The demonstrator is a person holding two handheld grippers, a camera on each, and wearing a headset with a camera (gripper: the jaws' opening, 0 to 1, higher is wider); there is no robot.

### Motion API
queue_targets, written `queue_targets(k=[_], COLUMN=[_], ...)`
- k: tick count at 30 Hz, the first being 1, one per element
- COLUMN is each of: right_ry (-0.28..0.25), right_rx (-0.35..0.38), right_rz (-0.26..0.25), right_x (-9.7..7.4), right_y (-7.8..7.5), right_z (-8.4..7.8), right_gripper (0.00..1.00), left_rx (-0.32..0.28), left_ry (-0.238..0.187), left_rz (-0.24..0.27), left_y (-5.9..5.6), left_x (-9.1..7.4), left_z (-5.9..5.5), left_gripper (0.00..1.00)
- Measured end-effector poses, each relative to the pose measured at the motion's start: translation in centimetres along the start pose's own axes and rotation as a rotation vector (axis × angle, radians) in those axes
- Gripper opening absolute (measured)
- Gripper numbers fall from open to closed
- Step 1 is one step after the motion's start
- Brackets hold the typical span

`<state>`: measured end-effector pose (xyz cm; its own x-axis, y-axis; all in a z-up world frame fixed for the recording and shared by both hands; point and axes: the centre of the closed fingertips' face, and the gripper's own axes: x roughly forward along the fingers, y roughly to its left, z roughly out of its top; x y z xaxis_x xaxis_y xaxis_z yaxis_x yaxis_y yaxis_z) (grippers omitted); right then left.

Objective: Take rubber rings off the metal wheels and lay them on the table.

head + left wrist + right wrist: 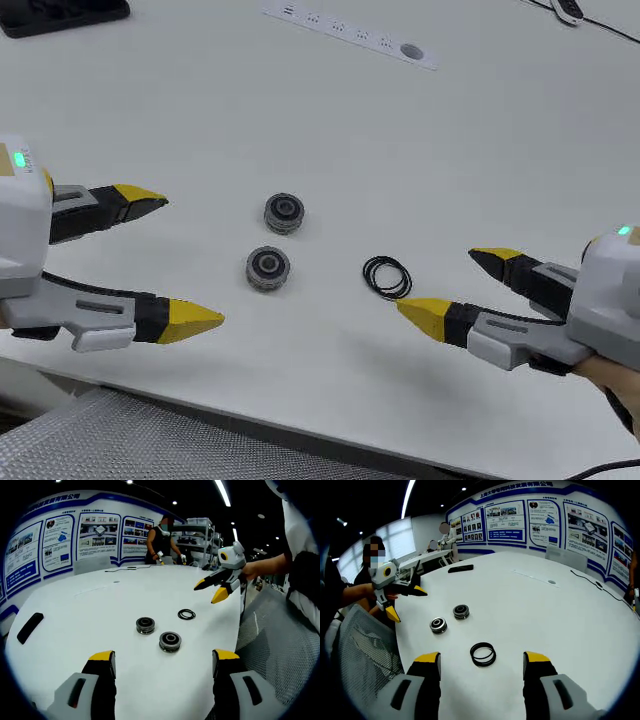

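Head view: white table (200, 100), power strip (345, 33) at twelve o'clock, rubber rings (386, 277) at four; left gripper (193, 261), right gripper (434, 279) both spread, empty.

White table (480, 130), black rubber rings (387, 278), dark grey metal wheels (284, 213), yellow-tipped black jaws on white left gripper (193, 260) and right gripper (435, 279)

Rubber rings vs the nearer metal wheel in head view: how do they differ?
1. The rubber rings are thin black loops with table showing through; the nearer metal wheel is a thick grey disc with a dark centre.
2. The rings are several, overlapping; the wheel is one piece.
3. The rings lie closer to the right gripper, the wheel closer to the left gripper.
Shared: both round, flat on the white table, touched by neither gripper.
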<state>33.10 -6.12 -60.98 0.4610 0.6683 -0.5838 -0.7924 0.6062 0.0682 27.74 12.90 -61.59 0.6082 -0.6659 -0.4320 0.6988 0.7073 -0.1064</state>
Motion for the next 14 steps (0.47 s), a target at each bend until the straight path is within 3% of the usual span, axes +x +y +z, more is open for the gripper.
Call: queue_targets(k=[3, 6, 14], right_ry=[-0.004, 0.038, 0.019], right_rx=[0.001, -0.078, -0.066], right_rz=[-0.003, -0.011, -0.018], right_x=[-0.11, -0.27, -0.64], right_y=[-0.08, -0.19, -0.03], right_z=[0.1, -0.3, 0.01], right_gripper=[0.68, 0.69, 0.7], left_rx=[0.002, 0.006, -0.002], left_ry=[0.001, 0.004, -0.002], left_rz=[-0.01, -0.023, -0.036], left_y=[-0.08, -0.11, -0.04], left_x=[0.11, 0.23, 0.46], left_z=[-0.01, -0.03, 0.06], left_gripper=[0.82, 0.82, 0.82])
